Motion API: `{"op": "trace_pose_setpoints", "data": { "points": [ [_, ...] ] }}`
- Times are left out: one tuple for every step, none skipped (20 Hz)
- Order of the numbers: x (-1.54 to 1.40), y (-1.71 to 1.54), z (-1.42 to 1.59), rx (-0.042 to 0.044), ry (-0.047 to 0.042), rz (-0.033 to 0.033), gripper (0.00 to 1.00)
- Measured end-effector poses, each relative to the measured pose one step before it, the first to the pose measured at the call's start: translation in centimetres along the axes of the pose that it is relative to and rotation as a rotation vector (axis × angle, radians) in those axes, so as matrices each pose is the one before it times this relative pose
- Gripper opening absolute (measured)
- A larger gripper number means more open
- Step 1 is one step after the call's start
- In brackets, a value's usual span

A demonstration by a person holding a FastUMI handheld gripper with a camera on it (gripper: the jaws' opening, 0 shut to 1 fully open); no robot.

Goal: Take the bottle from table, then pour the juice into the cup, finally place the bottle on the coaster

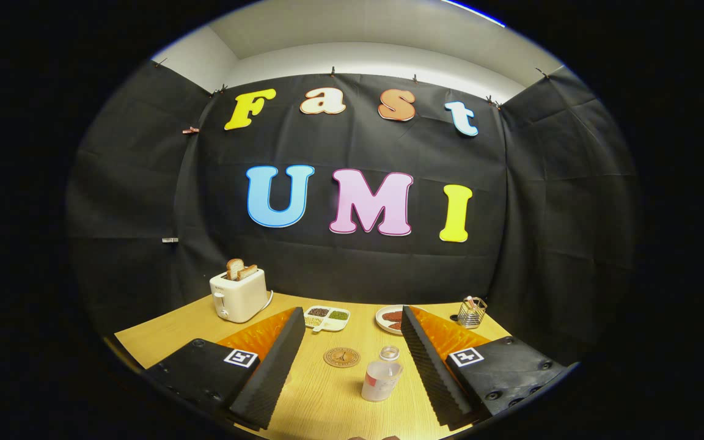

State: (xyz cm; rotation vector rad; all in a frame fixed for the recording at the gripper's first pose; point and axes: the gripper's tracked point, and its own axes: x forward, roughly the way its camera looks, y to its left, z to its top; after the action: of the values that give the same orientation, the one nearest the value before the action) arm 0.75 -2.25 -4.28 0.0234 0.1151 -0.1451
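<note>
Gripper (348,351) fingers spread wide, holding nothing, clear uncapped bottle (381,380) upright on wooden table (162,339) between them, nearer the right finger, untouched, round coaster (341,357) just beyond, toaster (239,294) with bread, divided dish (326,318), plate (388,318) partly hidden, wire holder (472,312) further back, contents possibly pens.

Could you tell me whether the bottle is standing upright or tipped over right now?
Upright: the bottle stands on the table with its mouth upward, between the open gripper's fingers, touching neither.

I face black cloth walls (144,183) clipped below a white ceiling (376,30); a light wooden desk (168,336) stands before me, evenly lit.
</note>
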Motion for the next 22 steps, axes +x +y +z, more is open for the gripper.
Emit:
{"op": "trace_pose_setpoints", "data": {
  "points": [
    [-0.012, -0.044, -0.154, -0.00110, 0.00253, -0.00431, 0.97],
    [0.139, -0.144, -0.179, -0.00414, 0.00303, -0.00605, 0.97],
    [0.133, -0.223, -0.249, -0.00287, 0.00543, -0.00690, 0.97],
    [0.152, -0.141, -0.236, 0.00020, 0.00677, -0.00465, 0.97],
    [0.231, -0.196, -0.193, 0.00067, 0.00598, -0.00448, 0.97],
    [0.230, -0.131, -0.156, -0.00186, 0.00426, -0.00182, 0.97],
    [0.374, -0.170, -0.283, -0.00481, 0.00566, -0.00224, 0.97],
    [0.390, -0.249, -0.373, -0.00365, 0.00894, -0.00243, 0.97],
    [0.449, -0.247, -0.455, -0.00287, 0.00752, -0.00113, 0.97],
    [0.581, -0.533, -0.469, -0.00523, 0.00587, -0.00536, 0.97],
    [0.509, -0.335, -0.328, -0.00223, 0.00605, -0.00222, 0.97],
    [0.651, -0.336, -0.620, -0.00079, 0.01166, 0.00199, 0.97],
    [0.667, -0.329, -0.698, 0.00048, 0.01032, 0.00177, 0.97],
    [0.609, -0.424, -0.635, 0.00109, 0.00825, 0.00337, 0.97],
    [0.602, -0.289, -0.731, 0.00017, 0.00665, 0.00629, 0.97],
    [0.645, -0.275, -0.721, -0.00045, 0.00800, 0.00801, 0.97],
    [0.608, -0.164, -0.727, 0.00332, 0.00418, 0.01365, 0.97],
    [0.715, -0.063, -0.660, 0.00631, 0.00280, 0.01620, 0.97],
    [0.696, -0.093, -0.804, 0.00503, 0.00579, 0.01348, 0.97],
    [0.606, -0.245, -1.024, 0.00272, 0.01176, 0.01110, 0.97],
    [0.654, -0.126, -1.058, 0.00818, 0.01125, 0.01200, 0.97],
    [0.466, -0.055, -0.955, 0.01071, 0.01085, 0.01110, 0.97]
  ]
}}
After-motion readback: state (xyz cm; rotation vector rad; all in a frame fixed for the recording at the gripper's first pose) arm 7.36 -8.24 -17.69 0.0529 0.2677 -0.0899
